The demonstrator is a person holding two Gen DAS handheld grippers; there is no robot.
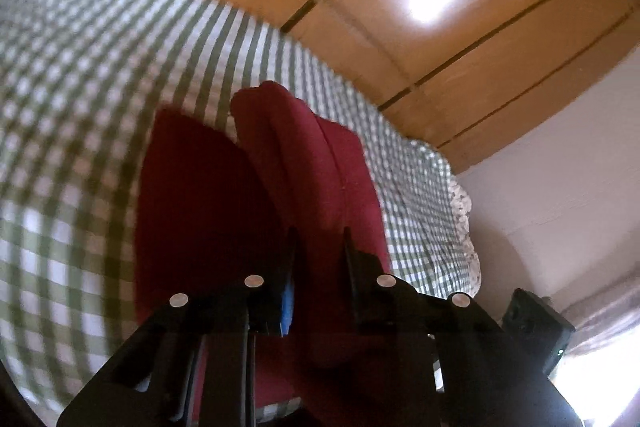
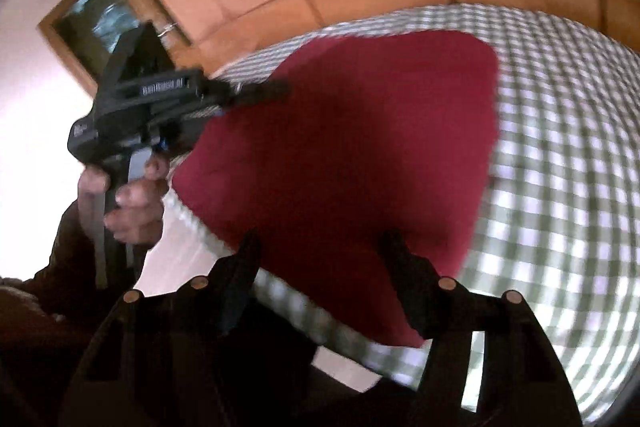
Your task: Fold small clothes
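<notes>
A small dark red garment (image 2: 352,155) lies on a green-and-white checked cloth (image 2: 560,187). In the left wrist view the red garment (image 1: 288,179) is bunched and rises between the two black fingers; my left gripper (image 1: 320,243) is shut on a fold of it. The left gripper also shows in the right wrist view (image 2: 280,89), held by a hand, its tips at the garment's far left edge. My right gripper (image 2: 320,247) is open, its fingers apart over the garment's near edge, holding nothing.
The checked cloth (image 1: 80,107) covers a table that ends near a pale floor (image 1: 560,167). Wooden cabinet panels (image 1: 440,7) stand behind. A framed dark glass door (image 2: 92,27) is at the left. The person's hand (image 2: 132,199) and dark sleeve are at the left.
</notes>
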